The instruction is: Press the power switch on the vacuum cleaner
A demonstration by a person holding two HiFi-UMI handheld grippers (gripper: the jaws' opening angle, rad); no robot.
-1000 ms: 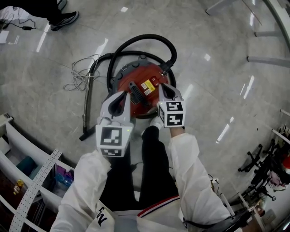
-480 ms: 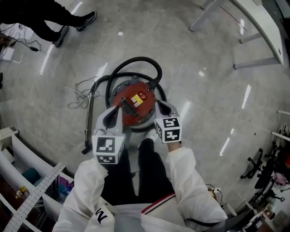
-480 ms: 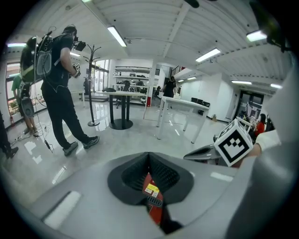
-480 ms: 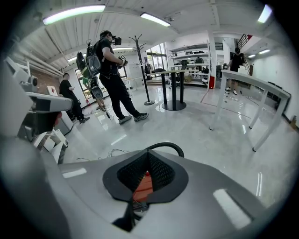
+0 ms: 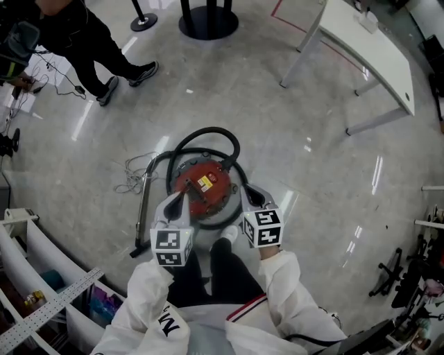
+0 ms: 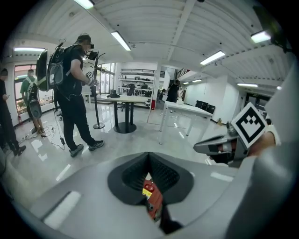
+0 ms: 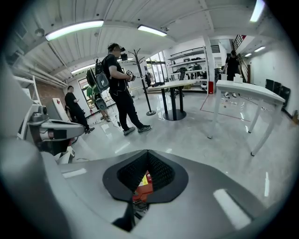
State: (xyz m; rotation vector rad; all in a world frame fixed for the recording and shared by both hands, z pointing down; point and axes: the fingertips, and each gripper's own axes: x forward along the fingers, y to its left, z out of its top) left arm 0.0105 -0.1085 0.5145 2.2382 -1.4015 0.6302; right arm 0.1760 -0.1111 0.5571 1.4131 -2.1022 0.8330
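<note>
The vacuum cleaner (image 5: 205, 188) stands on the floor in front of my feet, a round drum with a red lid and a yellow label. Its black hose (image 5: 208, 133) loops around the far side. The switch is too small to pick out in the head view. My left gripper (image 5: 180, 200) hangs over the drum's near-left rim and my right gripper (image 5: 245, 190) over its near-right rim. Both are shut on nothing. Part of the red lid (image 6: 152, 198) shows through the left gripper (image 6: 149, 155), and the lid (image 7: 141, 186) also shows through the right gripper (image 7: 147, 152).
The metal wand (image 5: 143, 215) and a coil of cable (image 5: 135, 173) lie left of the drum. A person (image 5: 90, 41) stands at the far left. A white table (image 5: 368, 48) is at the far right, a round table base (image 5: 208, 21) at the top, and shelving (image 5: 41, 291) at the near left.
The head view has pulled back, so the vacuum looks smaller and more of the room shows. Both grippers have drawn off the red lid toward my body and still look shut.
</note>
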